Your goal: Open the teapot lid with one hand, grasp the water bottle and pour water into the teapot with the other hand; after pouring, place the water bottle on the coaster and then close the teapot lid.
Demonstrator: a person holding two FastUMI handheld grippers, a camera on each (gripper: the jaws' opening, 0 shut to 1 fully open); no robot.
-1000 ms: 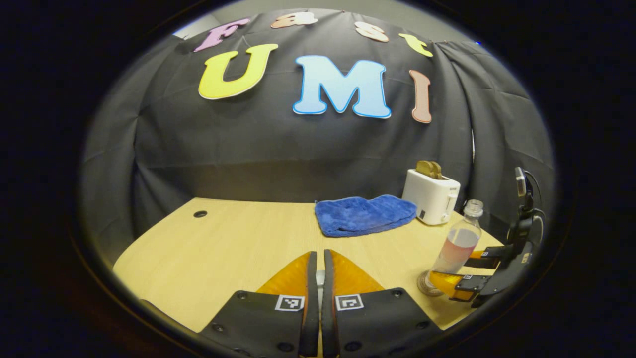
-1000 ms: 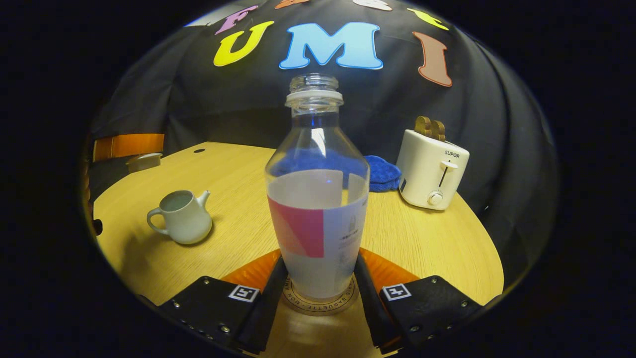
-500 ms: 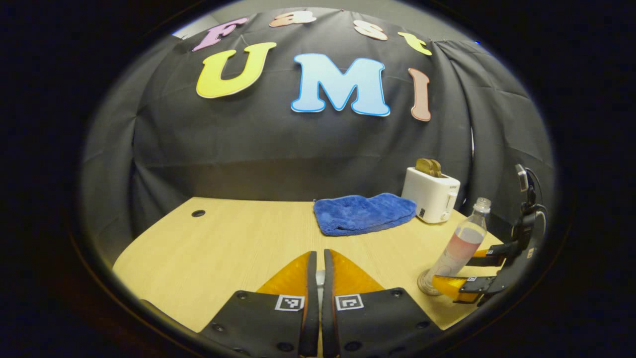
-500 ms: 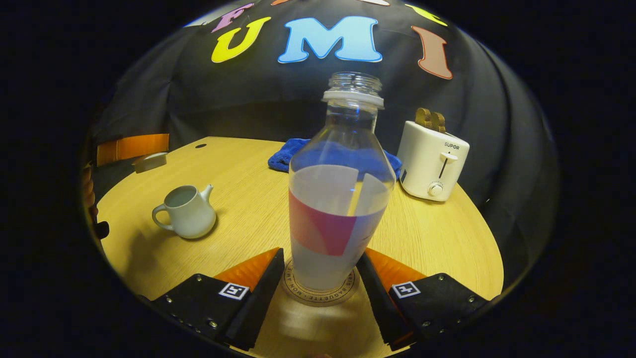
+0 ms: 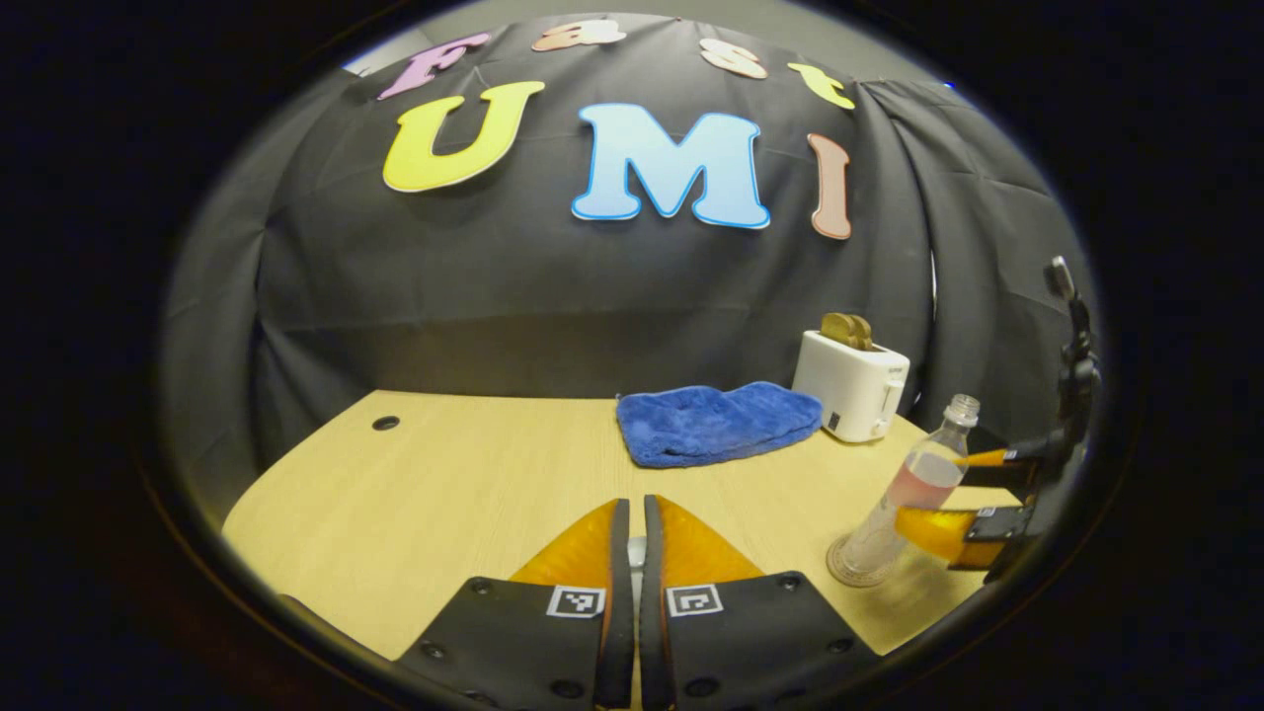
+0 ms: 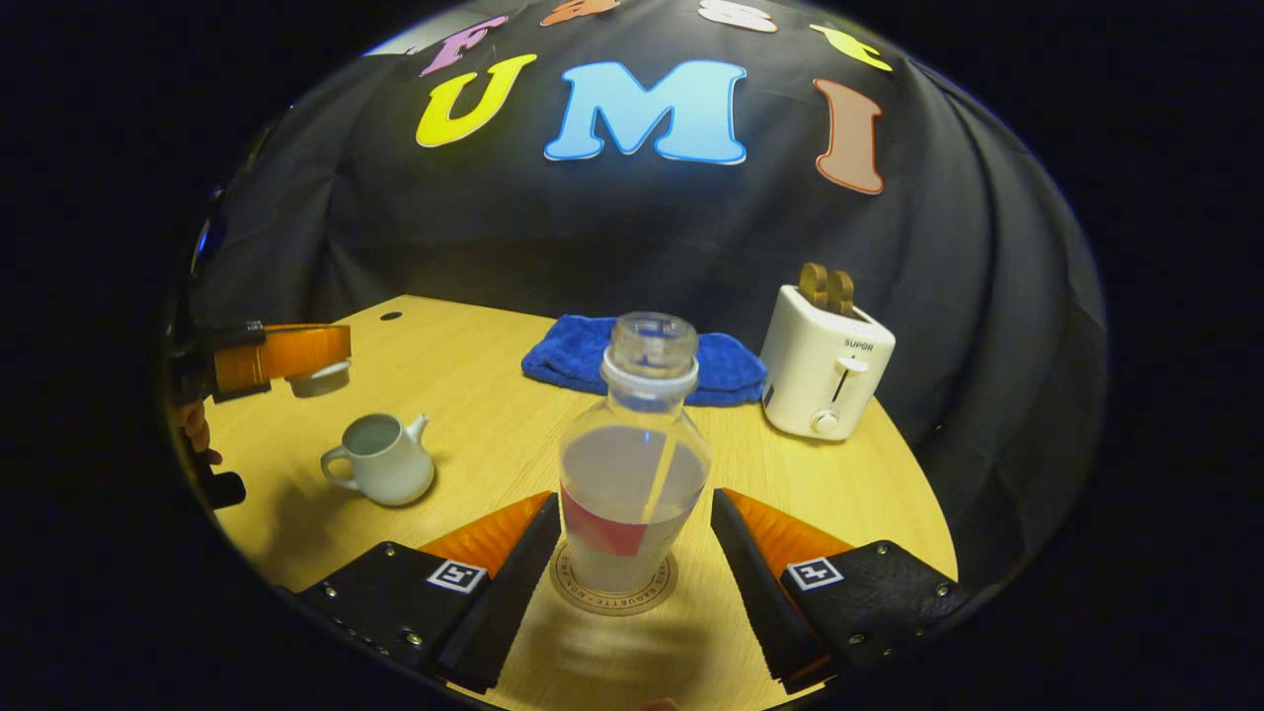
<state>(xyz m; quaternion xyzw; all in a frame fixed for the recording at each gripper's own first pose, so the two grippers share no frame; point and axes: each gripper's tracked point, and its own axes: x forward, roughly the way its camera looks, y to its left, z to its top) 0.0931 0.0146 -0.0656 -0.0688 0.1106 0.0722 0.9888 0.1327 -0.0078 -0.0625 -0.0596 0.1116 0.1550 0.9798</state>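
Bottle: clear plastic water bottle [image 6: 634, 464] upright on round coaster [image 6: 614, 592], between right gripper [image 6: 632, 528] fingers, spread, not touching.
Lid: small pale teapot lid [image 6: 320, 377] pinched by left gripper [image 6: 286, 354], up-left of open white teapot [image 6: 382, 460]; left nearer.

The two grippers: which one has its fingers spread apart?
The right gripper: its fingers stand apart on either side of the water bottle. The left gripper has its fingers pressed almost together.

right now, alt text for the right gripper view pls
The water bottle stands upright on the coaster between the open right hand-held gripper. Left of it sits the lidless teapot; the left hand-held gripper holds the lid.
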